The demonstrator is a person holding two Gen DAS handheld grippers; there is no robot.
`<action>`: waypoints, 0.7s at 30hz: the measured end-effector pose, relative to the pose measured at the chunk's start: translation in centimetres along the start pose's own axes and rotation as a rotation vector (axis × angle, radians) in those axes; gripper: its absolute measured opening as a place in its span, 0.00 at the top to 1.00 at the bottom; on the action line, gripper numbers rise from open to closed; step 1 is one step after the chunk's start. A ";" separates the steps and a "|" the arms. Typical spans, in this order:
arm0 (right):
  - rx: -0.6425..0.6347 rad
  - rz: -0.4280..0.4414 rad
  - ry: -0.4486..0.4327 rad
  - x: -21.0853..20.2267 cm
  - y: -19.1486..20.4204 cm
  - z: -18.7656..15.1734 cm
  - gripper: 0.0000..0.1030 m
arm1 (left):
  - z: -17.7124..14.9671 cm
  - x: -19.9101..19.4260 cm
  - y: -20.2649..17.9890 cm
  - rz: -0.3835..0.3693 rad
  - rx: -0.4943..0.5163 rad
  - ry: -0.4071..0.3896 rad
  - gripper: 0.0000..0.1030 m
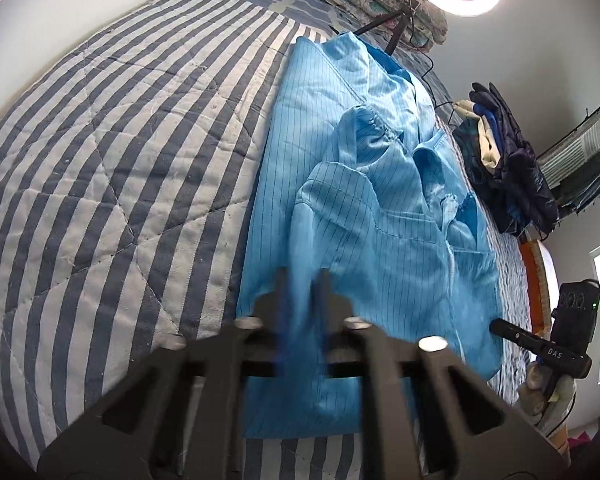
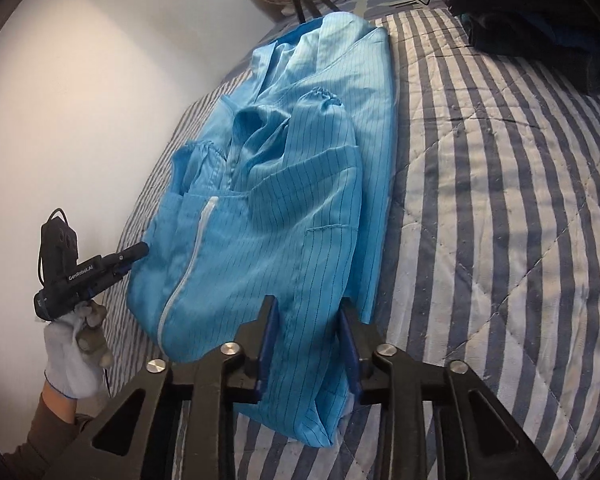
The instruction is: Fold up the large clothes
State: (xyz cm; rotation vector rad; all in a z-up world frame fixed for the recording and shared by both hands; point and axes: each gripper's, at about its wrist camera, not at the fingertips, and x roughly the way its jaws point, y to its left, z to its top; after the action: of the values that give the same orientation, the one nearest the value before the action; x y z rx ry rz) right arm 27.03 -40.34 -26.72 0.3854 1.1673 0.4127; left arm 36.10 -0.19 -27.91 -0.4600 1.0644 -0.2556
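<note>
my left hand-held gripper [image 1: 302, 300] pinched tight on coat [image 1: 364, 208] hem | right hand-held gripper [image 2: 310, 344] narrow, hem bunched between fingers | bed [image 1: 112, 168]

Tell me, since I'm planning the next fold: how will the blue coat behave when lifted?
The coat is probably floppy: it wrinkles and sags between the right gripper's pads. Its sheen suggests slippery, light cloth, so the folded sleeves may slide off.

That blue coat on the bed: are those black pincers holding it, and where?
Both grip the blue coat at its near hem: left gripper pinches one corner shut; right gripper holds the other, fabric bunched between its fingers.
</note>
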 end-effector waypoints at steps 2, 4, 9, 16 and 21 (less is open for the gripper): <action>-0.010 -0.011 -0.010 -0.2 0.2 0.0 0.92 | -0.2 -0.2 0.0 0.006 -0.012 -0.018 0.98; -0.034 -0.024 -0.026 -0.4 0.6 0.1 0.96 | -0.7 -0.8 0.2 0.019 -0.033 -0.046 0.98; -0.089 -0.082 -0.043 -0.1 1.7 0.3 0.99 | -2.1 -0.9 0.7 0.086 -0.017 -0.060 0.97; -0.119 -0.249 -0.032 0.0 2.0 -0.1 0.76 | -1.9 -2.9 -2.5 0.276 0.150 -0.186 0.87; -0.238 -0.283 -0.189 -2.0 4.9 0.2 0.72 | -1.6 -2.3 -5.5 0.211 0.277 -0.207 0.75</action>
State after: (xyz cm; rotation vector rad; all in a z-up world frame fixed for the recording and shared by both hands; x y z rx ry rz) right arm 26.03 -37.15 -22.62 0.0485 0.9579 0.2570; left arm 33.73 -4.47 -24.11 -0.1200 0.8511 -0.1604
